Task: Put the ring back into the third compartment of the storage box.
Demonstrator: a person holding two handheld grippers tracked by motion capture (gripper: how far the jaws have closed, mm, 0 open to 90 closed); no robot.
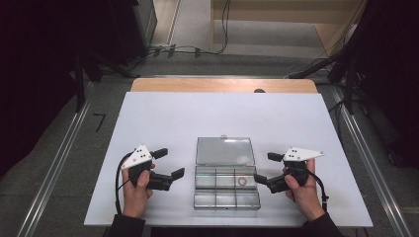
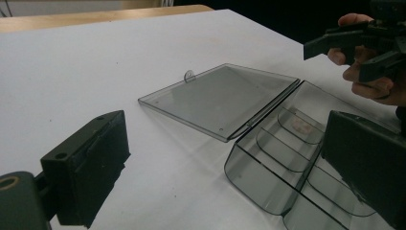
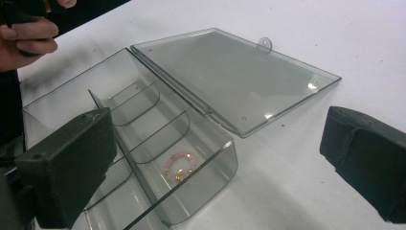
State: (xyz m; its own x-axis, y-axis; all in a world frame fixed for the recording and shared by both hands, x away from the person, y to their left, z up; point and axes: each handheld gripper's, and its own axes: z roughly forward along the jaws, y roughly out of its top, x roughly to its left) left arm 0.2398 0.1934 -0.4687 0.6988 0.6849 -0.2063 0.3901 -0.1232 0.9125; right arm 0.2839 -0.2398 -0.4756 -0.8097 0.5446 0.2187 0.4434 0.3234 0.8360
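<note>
Crosswise, clear box (image 1: 226, 190), lid (image 1: 225, 150) flat behind

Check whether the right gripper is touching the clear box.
Cannot tell. In the high view the right gripper has one jaw tip meeting the clear box edge, but no view plainly shows contact or a gap.

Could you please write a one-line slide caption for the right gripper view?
Open right gripper faces a clear compartment box, lid flat open, small beaded ring inside.
</note>
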